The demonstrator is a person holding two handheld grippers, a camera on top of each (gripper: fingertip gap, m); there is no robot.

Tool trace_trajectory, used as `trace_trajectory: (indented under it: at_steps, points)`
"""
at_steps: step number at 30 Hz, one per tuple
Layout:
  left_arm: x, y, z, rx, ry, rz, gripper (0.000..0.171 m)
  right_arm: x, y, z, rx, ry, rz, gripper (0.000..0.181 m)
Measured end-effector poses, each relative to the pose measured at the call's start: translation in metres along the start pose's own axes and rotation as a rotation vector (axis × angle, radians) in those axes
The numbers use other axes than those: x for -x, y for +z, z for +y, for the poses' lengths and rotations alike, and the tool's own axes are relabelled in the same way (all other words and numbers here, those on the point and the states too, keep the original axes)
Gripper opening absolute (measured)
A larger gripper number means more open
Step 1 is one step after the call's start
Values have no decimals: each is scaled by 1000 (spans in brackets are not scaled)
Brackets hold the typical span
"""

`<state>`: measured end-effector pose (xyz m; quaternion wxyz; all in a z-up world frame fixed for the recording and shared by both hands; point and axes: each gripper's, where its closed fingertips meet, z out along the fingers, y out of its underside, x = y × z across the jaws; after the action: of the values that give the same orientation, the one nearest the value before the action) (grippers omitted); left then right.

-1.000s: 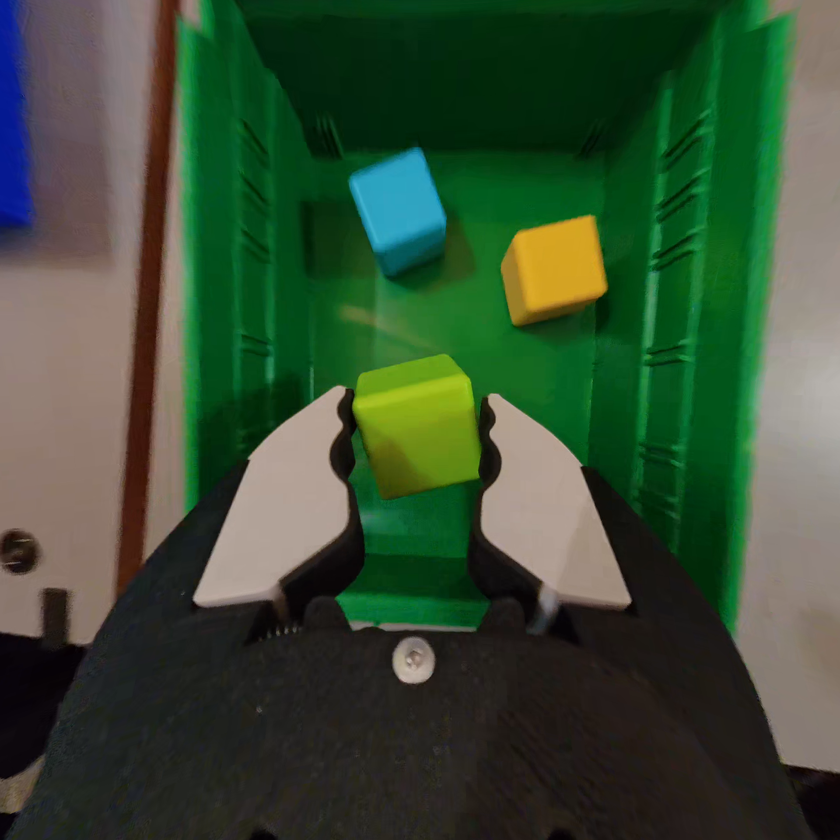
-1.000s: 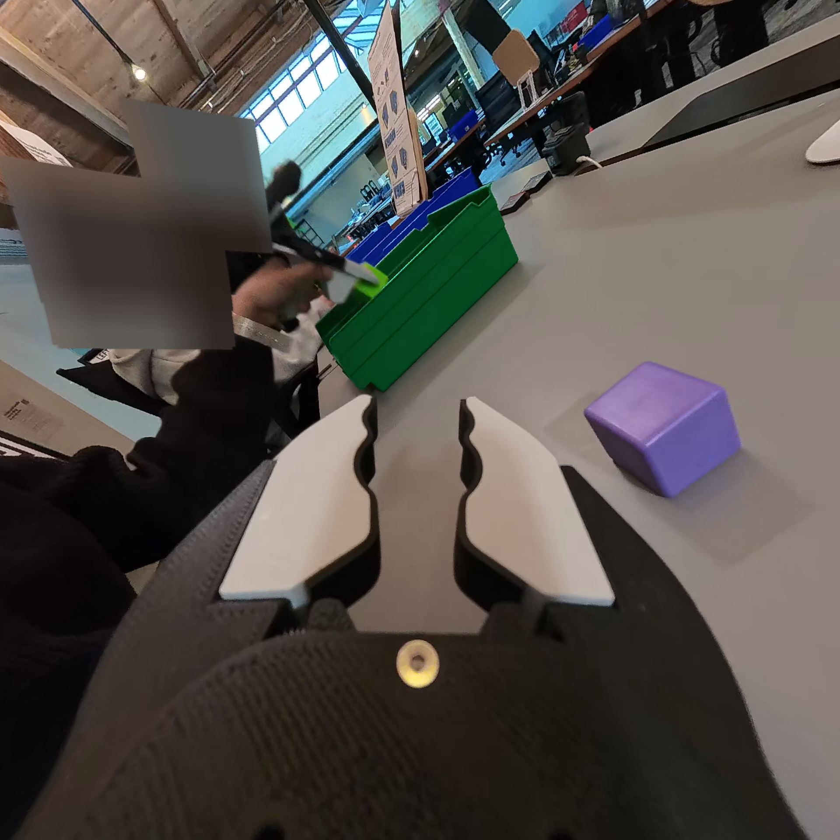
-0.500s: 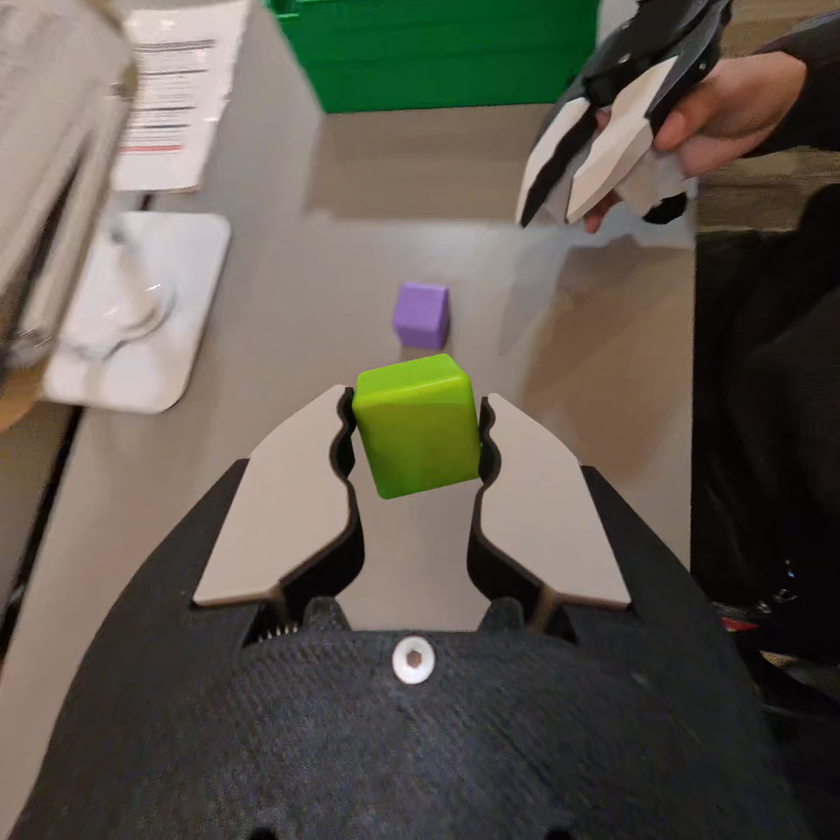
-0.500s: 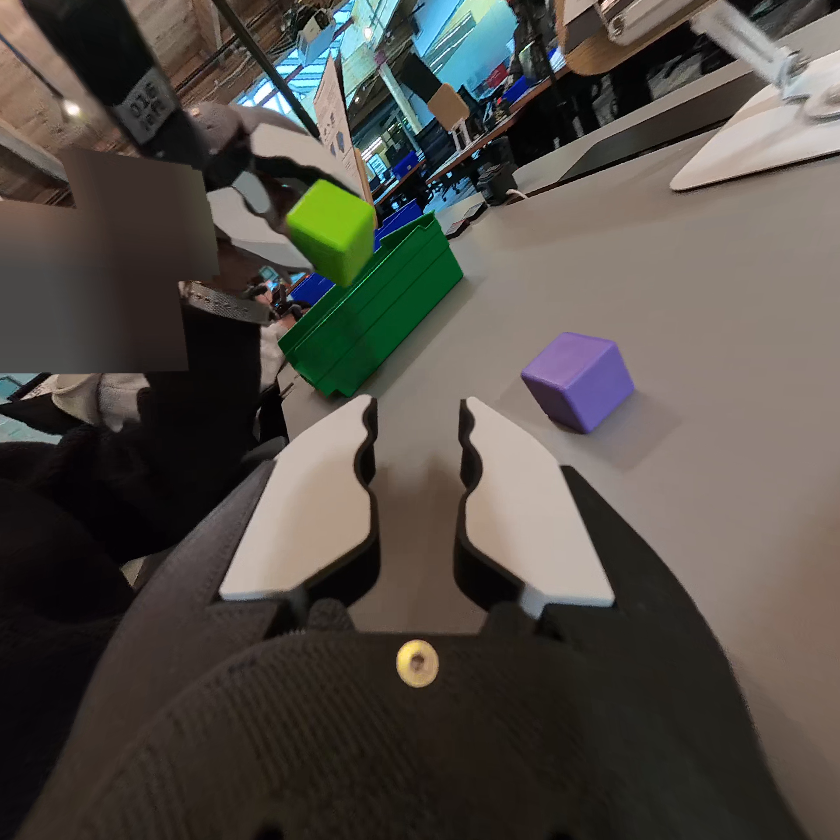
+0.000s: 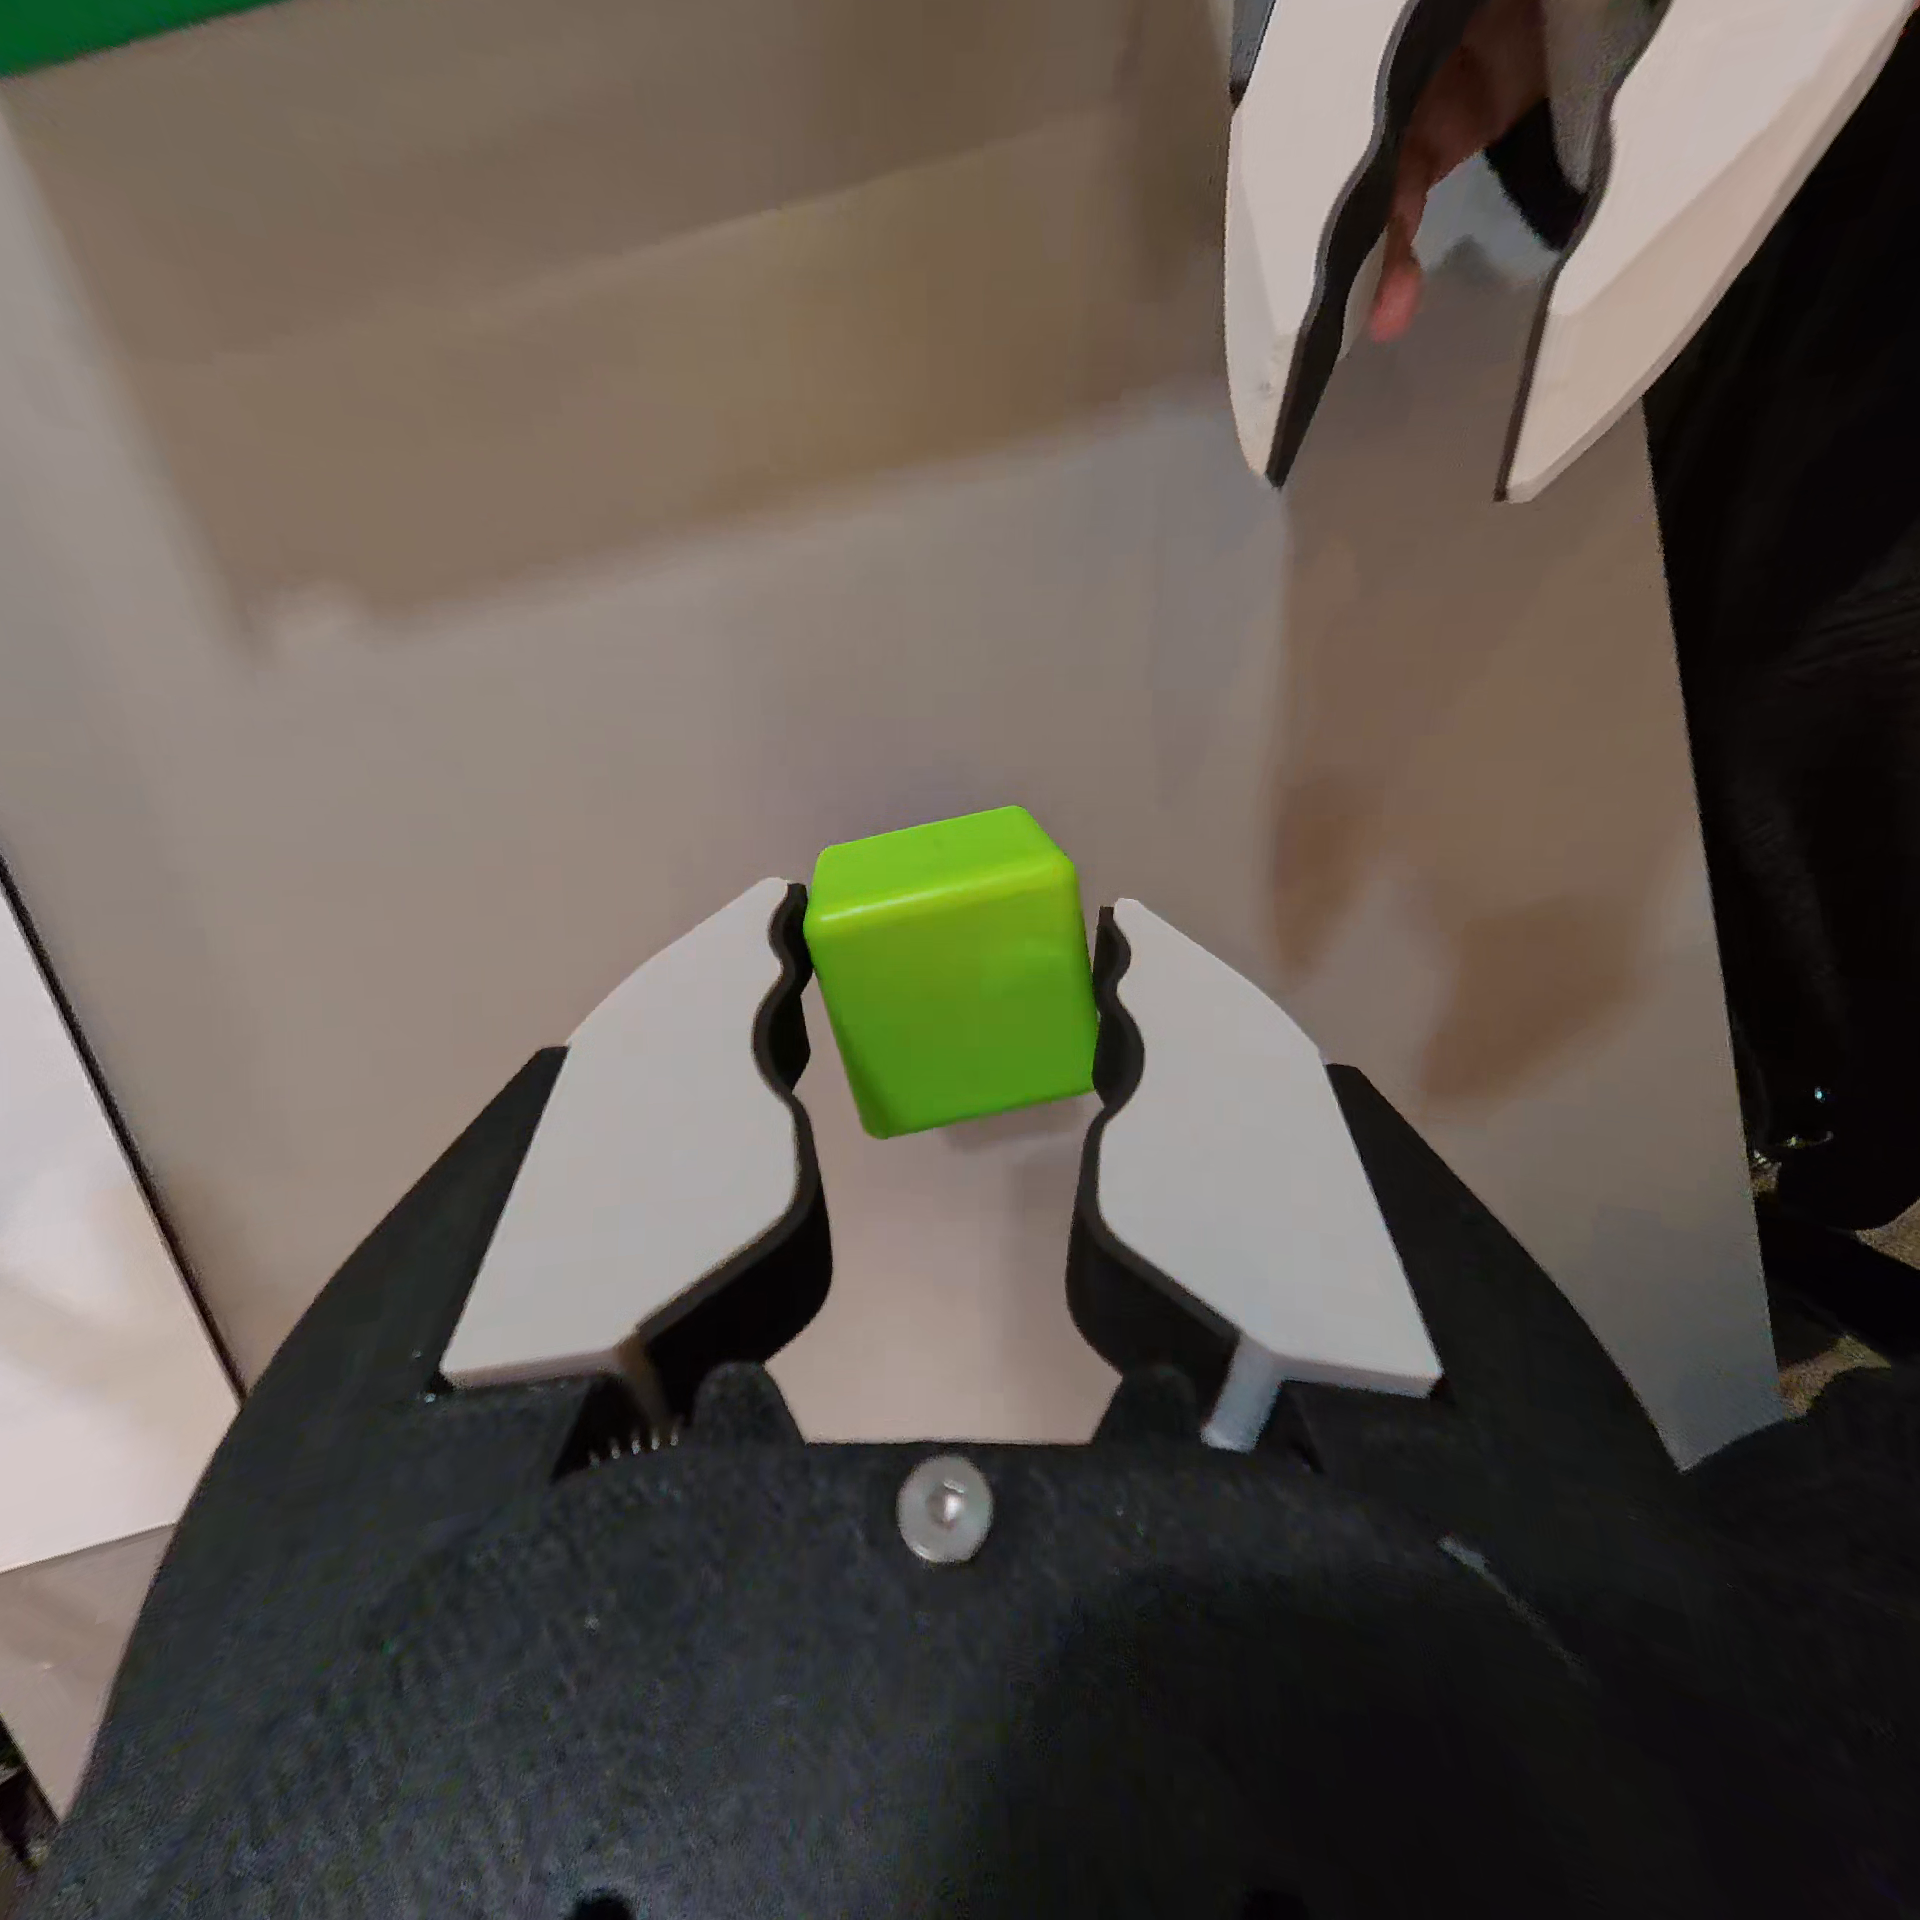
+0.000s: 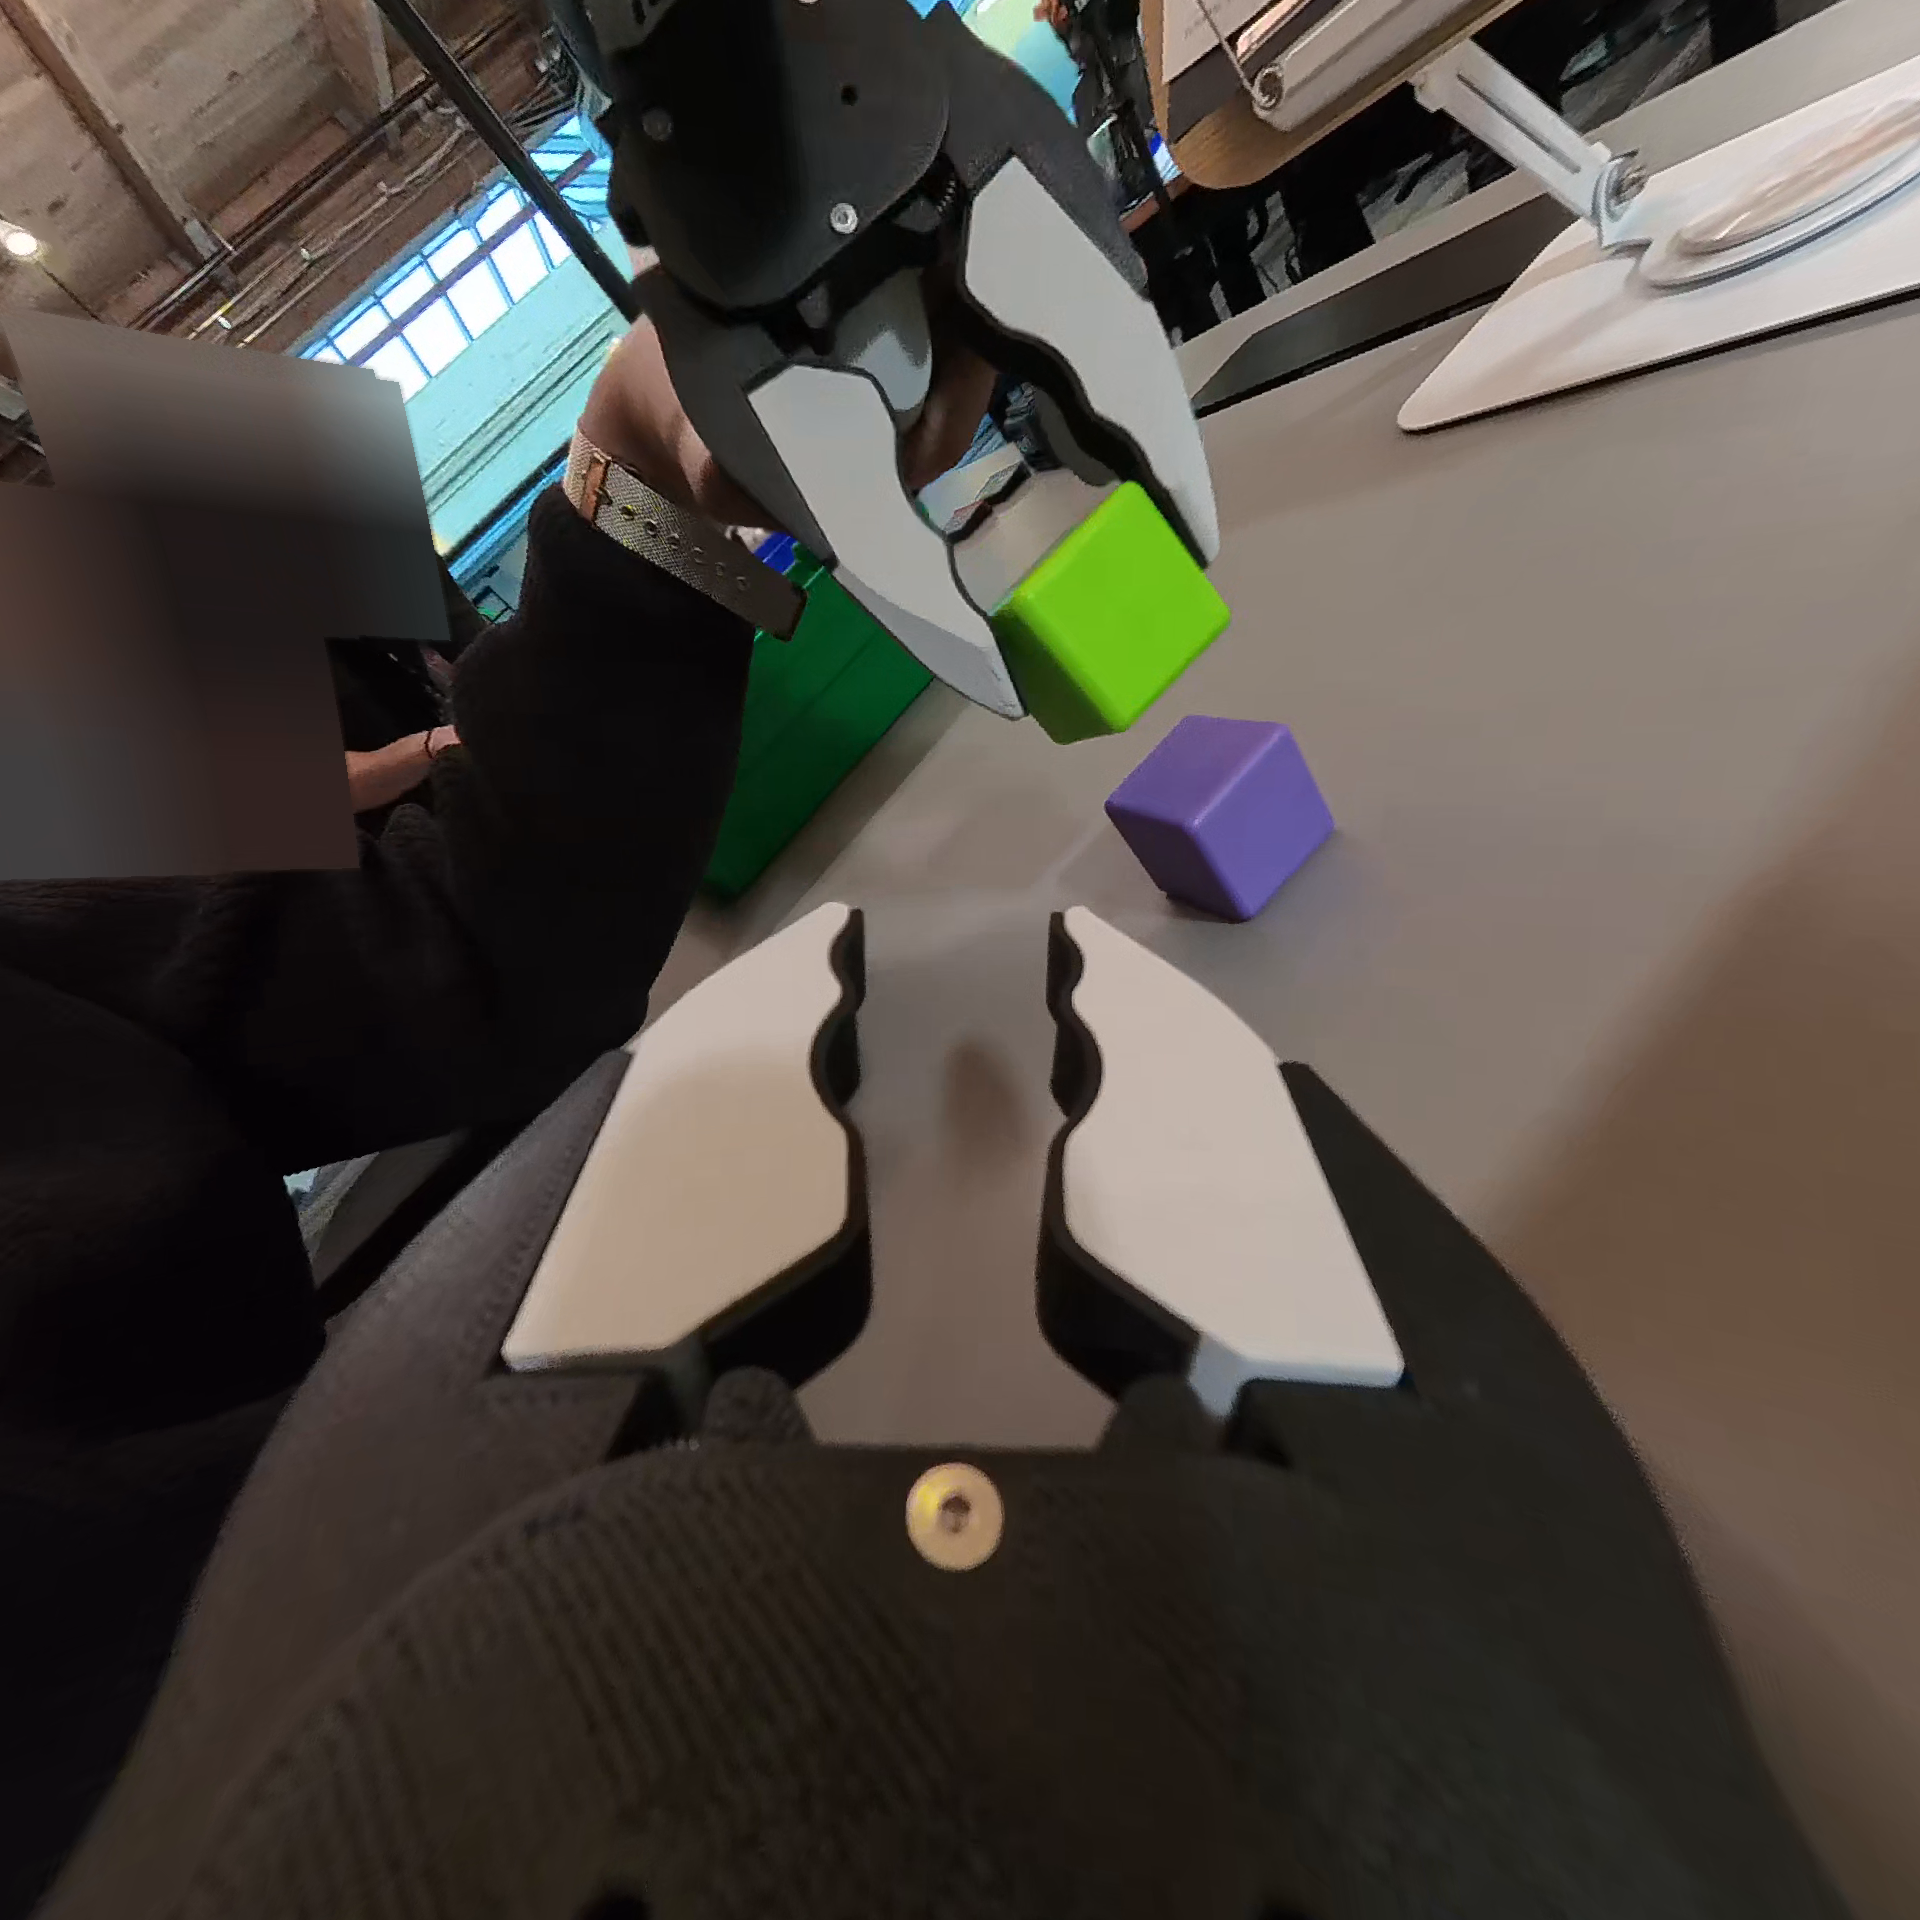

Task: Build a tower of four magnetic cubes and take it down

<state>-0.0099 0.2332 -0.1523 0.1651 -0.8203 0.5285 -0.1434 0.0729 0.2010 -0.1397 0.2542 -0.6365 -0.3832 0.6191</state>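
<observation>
On your grey tabletop you have a purple cube lying tilted and alone, and a green bin near the left edge with a blue bin just behind it. You also have a white flat stand base at far right, carrying a white arm.

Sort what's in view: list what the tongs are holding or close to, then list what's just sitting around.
Held or close:
left tongs shut on the green cube
right tongs open, empty, above the grey table
purple cube on the table, apart from both

Sitting around:
green bin
white stand base
</observation>
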Motion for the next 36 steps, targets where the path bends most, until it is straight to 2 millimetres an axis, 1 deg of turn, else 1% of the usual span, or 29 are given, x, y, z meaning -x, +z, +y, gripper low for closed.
trace_trajectory:
  at_steps: [2,6,11,18,20,27,32,36]
  points:
    - [0,1,3,18,2,-12,53,2,1,1,0,15,-16,34]
    - [-1,2,0,10,10,-7,53,4,0,0,-10,38,-34,35]
    - [-2,10,5,48,10,3,53,3,-2,-4,-28,38,-22,34]
    - [-2,23,10,105,15,10,53,4,0,-1,-14,36,-28,34]
    - [-3,26,9,105,12,23,52,4,-1,-1,-17,39,-28,34]
    - [-3,28,7,106,2,13,53,4,-2,-3,-29,60,-37,35]
    - [2,28,4,91,-13,-18,51,4,-2,-2,-26,60,-39,35]
    - [2,26,6,80,-65,-7,50,4,-2,-2,-26,64,-42,35]
